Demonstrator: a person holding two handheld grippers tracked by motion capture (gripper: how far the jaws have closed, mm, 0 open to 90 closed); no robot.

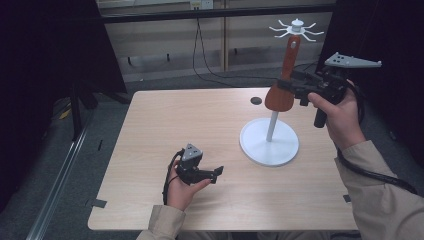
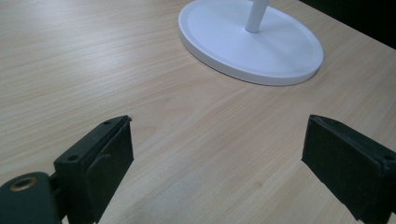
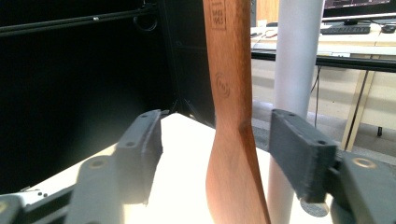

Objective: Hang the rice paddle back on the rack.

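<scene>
A reddish-brown wooden spatula hangs blade-down from the hooked top of a white stand, beside its pole. My right gripper is level with the spatula's neck, held up at the right. In the right gripper view its jaws stand on either side of the spatula with a gap on both sides, so the gripper is open. My left gripper rests low over the table near the front and points toward the stand's round base. It is open with nothing between its pads.
The stand's white base sits right of the wooden table's middle. A small dark disc lies on the table behind the stand. Dark panels flank the table, and cables run along the floor beyond it.
</scene>
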